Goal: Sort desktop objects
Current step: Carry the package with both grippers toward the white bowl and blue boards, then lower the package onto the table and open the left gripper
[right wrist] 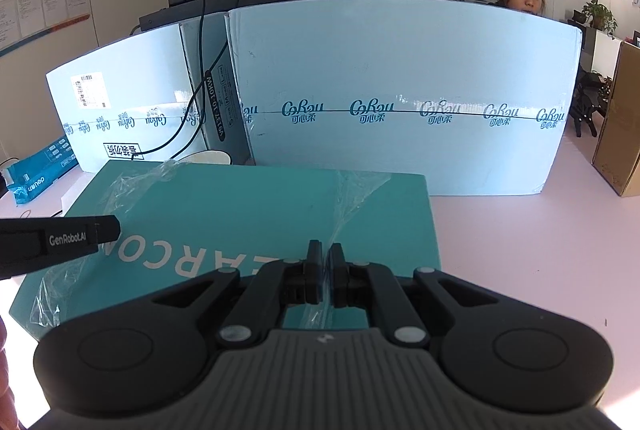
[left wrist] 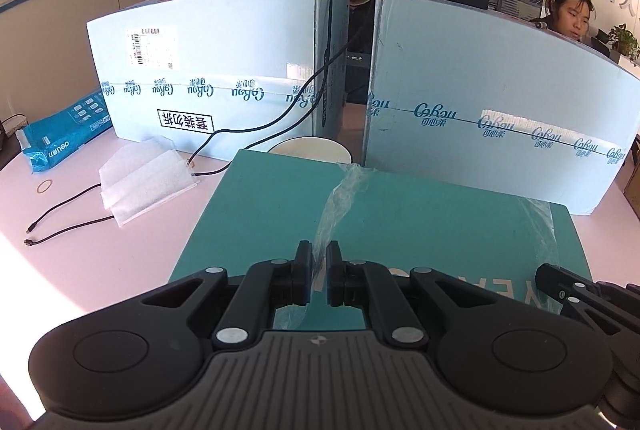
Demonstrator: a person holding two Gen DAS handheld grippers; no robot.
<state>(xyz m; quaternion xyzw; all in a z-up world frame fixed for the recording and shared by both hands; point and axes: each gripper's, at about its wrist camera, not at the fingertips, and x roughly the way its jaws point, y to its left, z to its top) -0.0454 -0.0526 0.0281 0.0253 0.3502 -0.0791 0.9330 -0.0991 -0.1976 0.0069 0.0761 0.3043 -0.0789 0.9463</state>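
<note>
Left wrist view: the left gripper (left wrist: 319, 250) hangs over the near part of a teal box (left wrist: 400, 222) lying flat on the pale pink table (left wrist: 100, 262). Its jaws are pressed almost together, pinching a crumpled strip of clear plastic film (left wrist: 340, 197) that runs from between the pads up across the box lid toward the far edge. A second band of film crosses the box near its right side, where the right gripper (left wrist: 560, 282) comes into the corner of the frame. The box is flat, wide and matte, with pale lettering partly hidden under the fingers. Behind it stands a white paper cup (left wrist: 310, 149), then two tall light-blue cartons (left wrist: 224, 69) sealed with tape printed "Cobou".

Right wrist view: the right gripper (right wrist: 325, 254) sits over the near right part of the teal box (right wrist: 248, 205), jaws squeezed together on another strip of the film (right wrist: 352, 197); whether the pads also touch the lid is hard to tell. White letters on the lid read "ARCO". The left gripper (right wrist: 116, 226) reaches in from the left, its side marked "GenRobot.AI". At far left lies a blue "deli" packet (right wrist: 40, 169).
</note>
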